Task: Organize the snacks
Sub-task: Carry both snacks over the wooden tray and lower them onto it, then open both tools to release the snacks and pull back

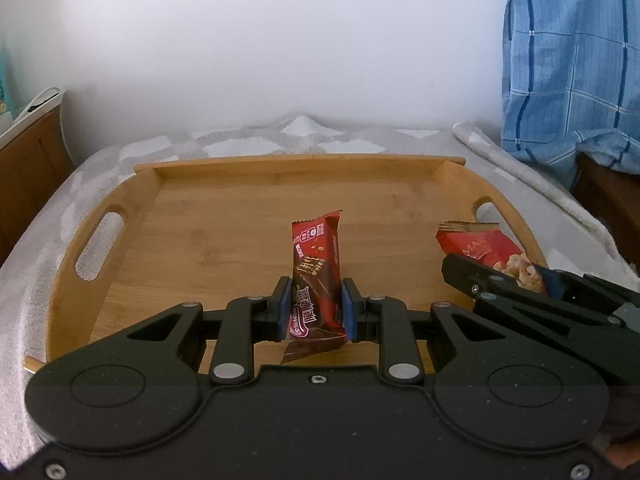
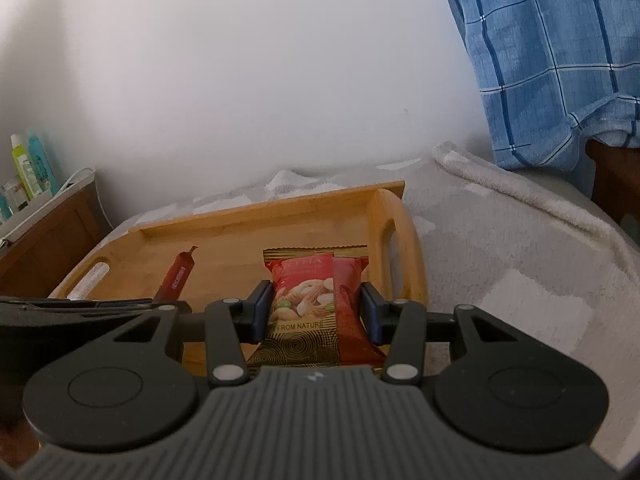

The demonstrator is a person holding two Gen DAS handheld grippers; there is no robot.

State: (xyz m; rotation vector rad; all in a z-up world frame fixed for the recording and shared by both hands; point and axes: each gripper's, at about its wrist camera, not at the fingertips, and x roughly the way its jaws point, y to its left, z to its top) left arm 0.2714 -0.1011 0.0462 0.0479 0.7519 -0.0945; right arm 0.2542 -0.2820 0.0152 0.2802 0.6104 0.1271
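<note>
Left gripper [image 1: 314, 308] clamped on a red wafer bar [image 1: 316, 276] over the tray's [image 1: 280, 168] near edge, right gripper [image 2: 316, 308] gripping a nut packet [image 2: 316, 296] by the tray's right handle

Blue plaid cloth [image 1: 572, 60], grey blanket [image 2: 500, 248], perhaps toiletry bottles [image 2: 28, 168].

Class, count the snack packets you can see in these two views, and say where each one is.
2. A chocolate wafer bar in the left gripper; a nut packet in the right gripper, both over the wooden tray. Others may be hidden.
</note>
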